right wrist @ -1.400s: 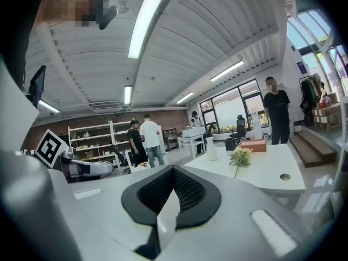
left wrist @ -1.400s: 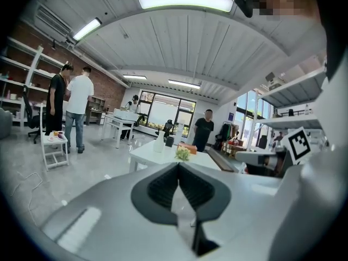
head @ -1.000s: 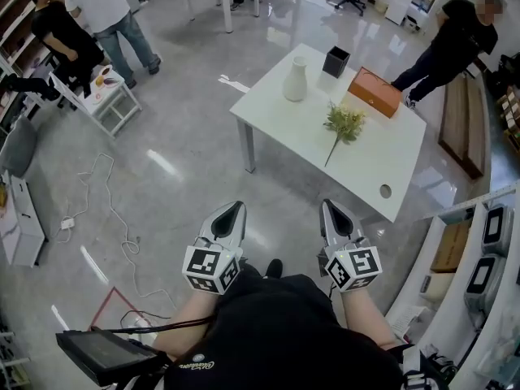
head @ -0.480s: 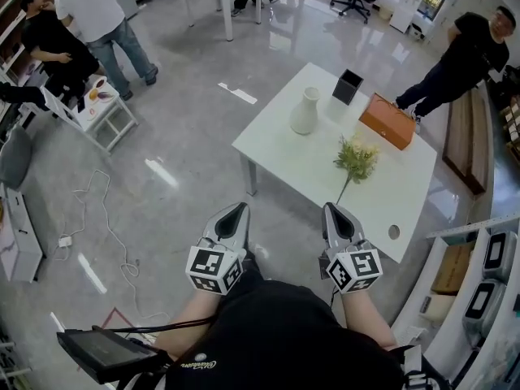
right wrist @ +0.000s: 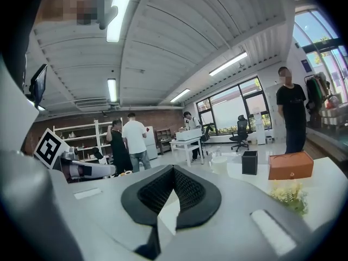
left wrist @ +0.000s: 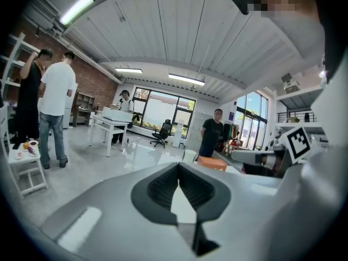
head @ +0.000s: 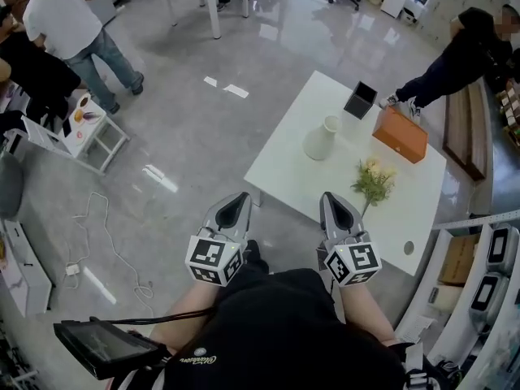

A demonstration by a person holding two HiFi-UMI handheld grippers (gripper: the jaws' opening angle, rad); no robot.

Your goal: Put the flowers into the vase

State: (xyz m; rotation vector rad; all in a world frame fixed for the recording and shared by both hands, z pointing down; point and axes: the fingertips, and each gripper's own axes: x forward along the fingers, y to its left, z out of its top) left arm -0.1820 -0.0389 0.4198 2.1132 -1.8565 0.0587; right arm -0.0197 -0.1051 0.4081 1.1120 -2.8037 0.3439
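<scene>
A white vase stands on the white table, towards its far side. A sprig of yellow and green flowers lies on the table to the vase's right. My left gripper and right gripper are held side by side in front of me, short of the table's near edge, both shut and empty. In the right gripper view the flowers show low right and the vase beyond my shut right gripper. In the left gripper view the vase peeks over my shut left gripper.
A black box and an orange box sit at the table's far end. A person stands behind that end. Two people stand by a small white side table at left. A cable lies on the floor.
The table with vase and flowers has drawn nearer and shifted right in the head view as I walk towards it. Both grippers keep the same pose in front of me.
</scene>
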